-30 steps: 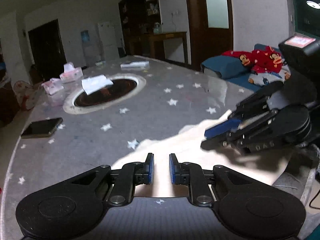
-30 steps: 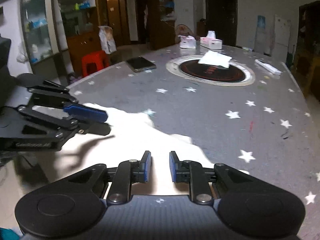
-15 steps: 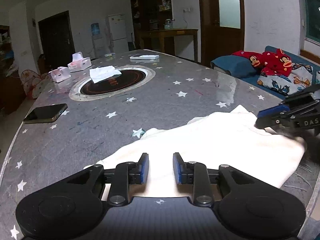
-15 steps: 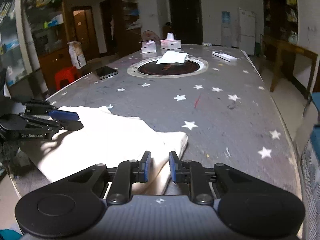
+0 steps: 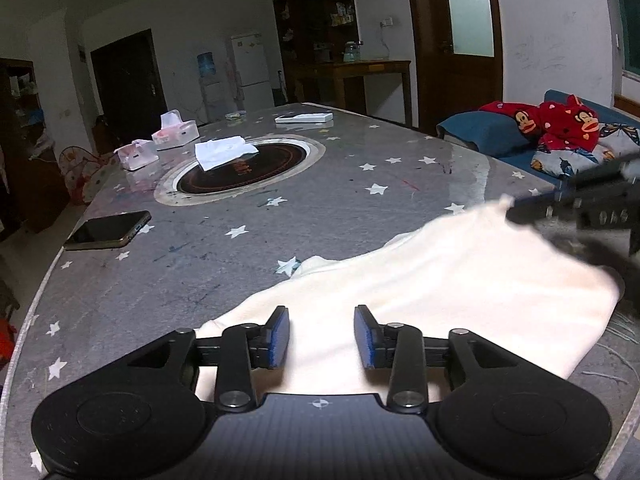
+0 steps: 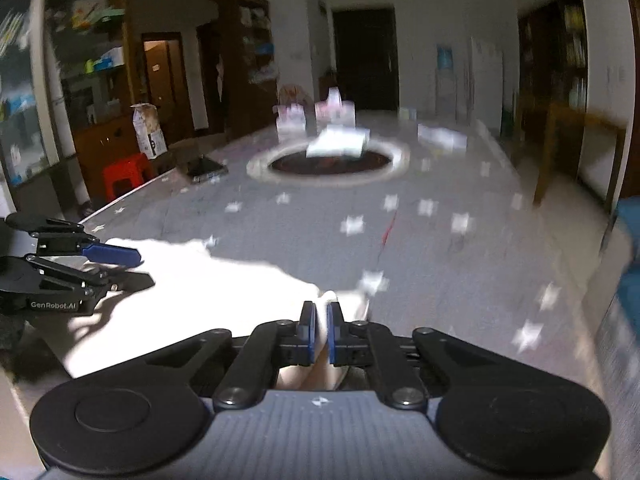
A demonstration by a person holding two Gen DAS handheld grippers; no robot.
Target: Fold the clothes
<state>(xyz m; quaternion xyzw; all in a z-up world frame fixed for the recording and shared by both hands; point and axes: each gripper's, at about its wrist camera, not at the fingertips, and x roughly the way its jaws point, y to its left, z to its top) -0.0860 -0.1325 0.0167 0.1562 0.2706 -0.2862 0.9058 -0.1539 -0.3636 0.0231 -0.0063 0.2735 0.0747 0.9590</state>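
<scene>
Jaws over star-patterned grey table (image 5: 224,264), cluttered room.

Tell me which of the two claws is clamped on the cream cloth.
The right claw: its blue pads are pinched shut on a fold of the cream cloth. The left claw hangs open above the cloth, gripping nothing.

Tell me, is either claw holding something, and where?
The right gripper pinches the cream garment at its right edge; the left gripper is open, holding nothing.
</scene>
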